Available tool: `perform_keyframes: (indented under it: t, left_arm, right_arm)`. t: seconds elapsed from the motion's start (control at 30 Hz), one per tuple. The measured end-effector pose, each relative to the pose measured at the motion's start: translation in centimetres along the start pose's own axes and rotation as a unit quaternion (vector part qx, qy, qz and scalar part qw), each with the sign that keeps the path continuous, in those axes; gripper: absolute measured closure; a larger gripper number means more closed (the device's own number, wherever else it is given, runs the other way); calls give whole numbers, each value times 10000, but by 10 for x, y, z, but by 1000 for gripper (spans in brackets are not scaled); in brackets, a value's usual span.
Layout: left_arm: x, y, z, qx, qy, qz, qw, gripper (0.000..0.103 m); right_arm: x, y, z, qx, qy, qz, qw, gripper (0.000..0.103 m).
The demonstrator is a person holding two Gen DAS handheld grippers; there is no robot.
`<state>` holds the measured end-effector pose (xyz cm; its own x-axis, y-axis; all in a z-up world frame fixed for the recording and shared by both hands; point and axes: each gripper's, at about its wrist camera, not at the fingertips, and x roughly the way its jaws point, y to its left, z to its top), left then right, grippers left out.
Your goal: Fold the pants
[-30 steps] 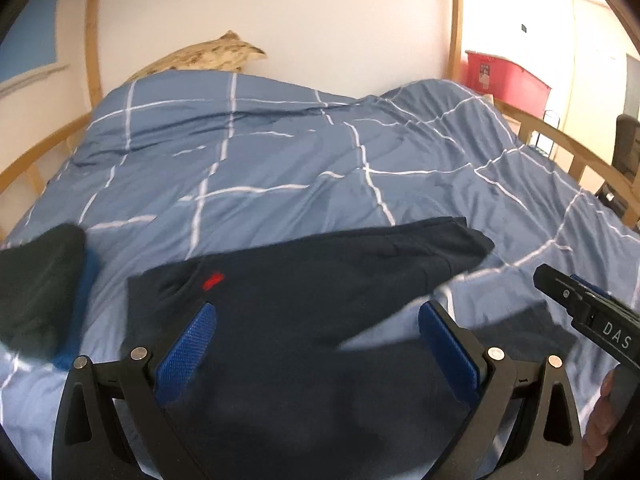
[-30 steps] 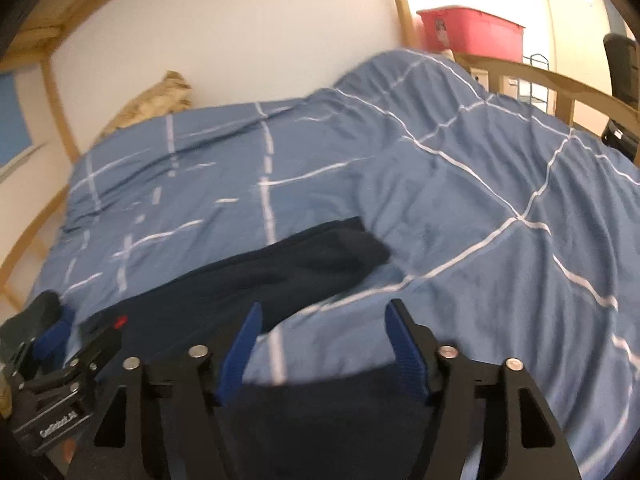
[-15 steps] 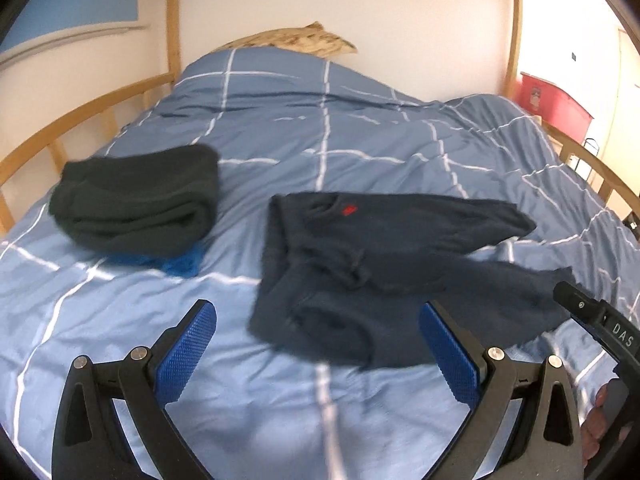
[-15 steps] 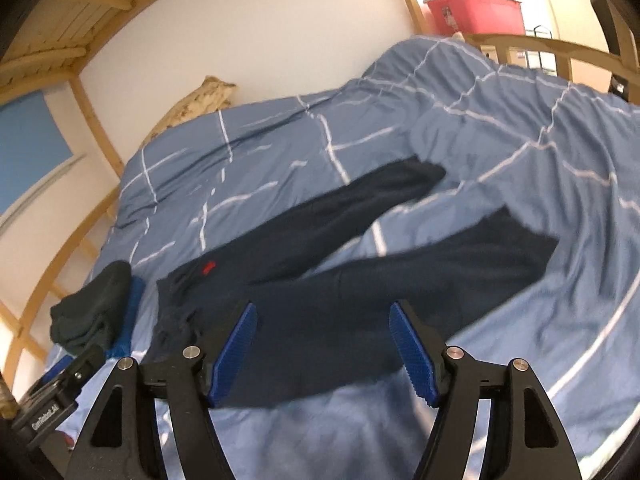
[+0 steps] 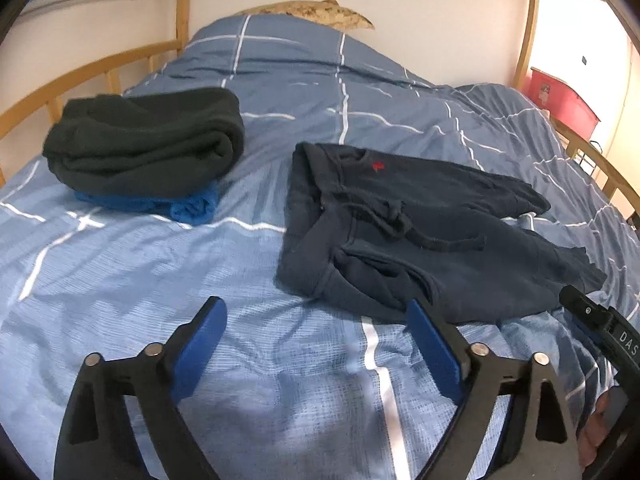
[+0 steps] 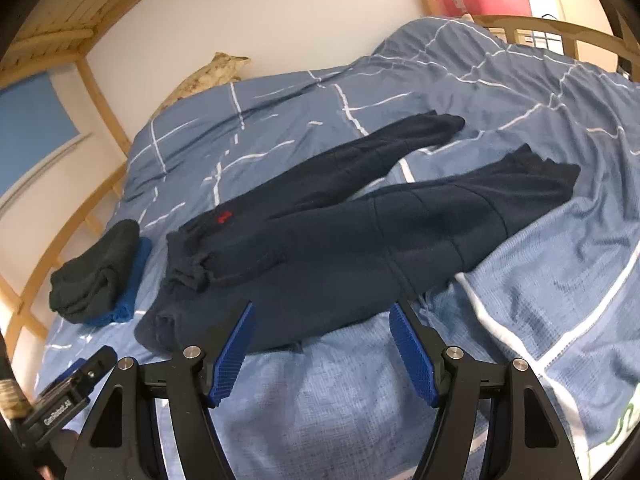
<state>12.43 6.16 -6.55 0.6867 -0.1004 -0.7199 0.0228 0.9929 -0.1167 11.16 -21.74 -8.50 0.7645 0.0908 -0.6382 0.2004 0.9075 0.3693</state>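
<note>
Your bed (image 5: 120, 280) fills both views, and the navy sweatpants (image 6: 320, 248) lie flat across it, waistband at centre left of the right view, legs running to the upper right. Your right gripper (image 6: 322, 354) sits spread and empty just before the near leg, nearer than your left gripper (image 5: 316, 344), whose jaws are closing on nothing beside the waistband.

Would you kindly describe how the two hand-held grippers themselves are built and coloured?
Both match: the left hand-held gripper and right hand-held gripper have black triangular cut-out frames, silver round pivot pins and two fingers faced with blue textured pads. Each body carries white lettering, only partly legible. No cables or sleeves show.
</note>
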Motion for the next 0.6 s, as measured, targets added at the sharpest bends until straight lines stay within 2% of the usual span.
perform_keyframes:
  t: [0.37,0.43,0.6]
  left_arm:
    - [32,-11,5,-163,305,-156,9993,28]
    - [39,-11,5,-133,369,-95,9992,35]
    - [49,-9,7,-241,451,-171,9985,40]
  right_arm:
    - [21,-23,-3,357,199,-120,9991,49]
    - [26,-23,-3,322,219,-147,9991,50]
    - [33,-25,0,389,241,-164,9988,52]
